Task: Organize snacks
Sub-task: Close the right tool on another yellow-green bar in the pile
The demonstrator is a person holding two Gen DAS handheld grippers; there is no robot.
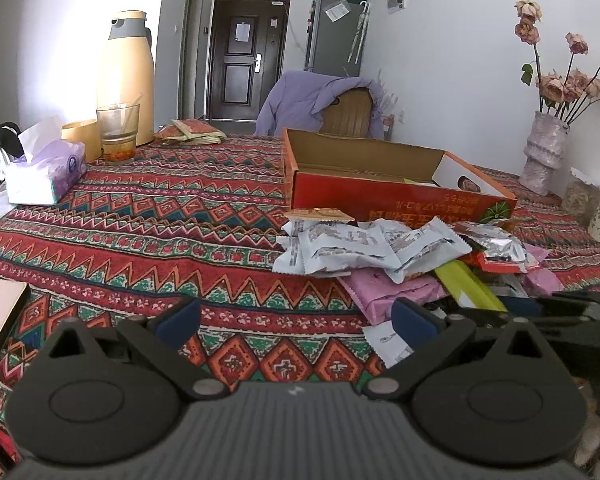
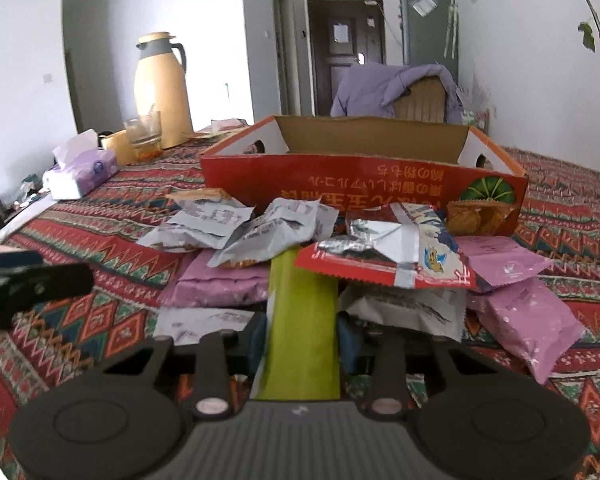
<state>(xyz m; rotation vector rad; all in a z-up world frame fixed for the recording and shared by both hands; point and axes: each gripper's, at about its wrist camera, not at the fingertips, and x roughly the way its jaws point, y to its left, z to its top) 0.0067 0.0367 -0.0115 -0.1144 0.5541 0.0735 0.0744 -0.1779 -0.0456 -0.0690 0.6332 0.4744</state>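
Pinching the long yellow-green snack packet lets the right tongs draw it from under the heap of foil wrappers on the patterned desk, just before the open red cardboard box; left tongs hang released.

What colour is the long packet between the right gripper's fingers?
Lime green. The packet shows best in the right wrist view, between the right gripper fingers.
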